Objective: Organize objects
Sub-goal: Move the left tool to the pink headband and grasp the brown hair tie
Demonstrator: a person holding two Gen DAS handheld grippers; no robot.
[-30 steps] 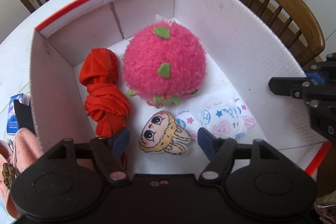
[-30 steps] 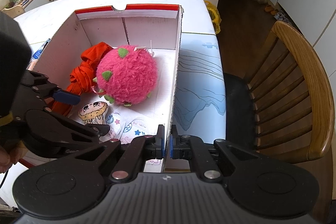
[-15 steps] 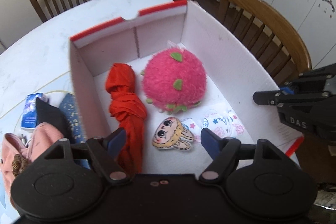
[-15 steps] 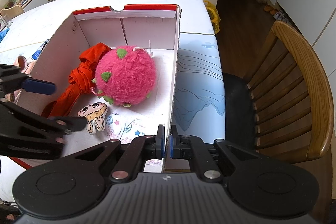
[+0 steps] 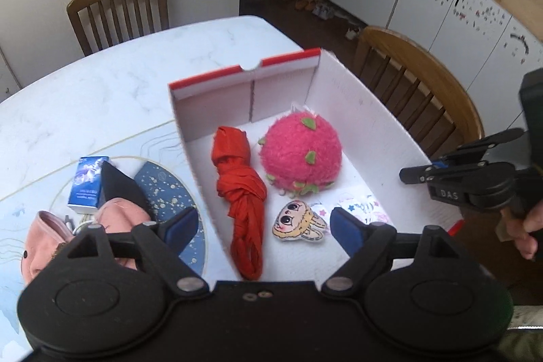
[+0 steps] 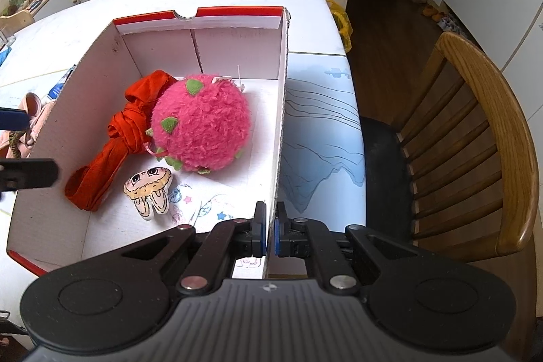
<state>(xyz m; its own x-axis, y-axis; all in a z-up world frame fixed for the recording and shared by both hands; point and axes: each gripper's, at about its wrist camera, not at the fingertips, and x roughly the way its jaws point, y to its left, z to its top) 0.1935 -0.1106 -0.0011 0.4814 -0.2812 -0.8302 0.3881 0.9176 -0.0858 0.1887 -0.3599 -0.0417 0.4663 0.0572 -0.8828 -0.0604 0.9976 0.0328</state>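
On box wall [image 6: 280, 138]: right tongs [image 6: 269, 231] clamped | left tongs [image 5: 263, 224] opening, empty

Box [image 6: 281, 111] near end lies bare; pink plush [image 6: 200, 124] and red cloth [image 6: 112, 155] crowd its far half

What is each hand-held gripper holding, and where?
Right hand-held gripper pinches the box by its side wall's top edge. Left hand-held gripper is opening, empty.

You are lifting your left gripper [image 5: 264, 225] up and back from the box [image 5: 370, 124], so the box is shrinking toward the frame's centre; its empty jaws are opening wider, exposing the pink bag [image 5: 44, 234] at lower left.
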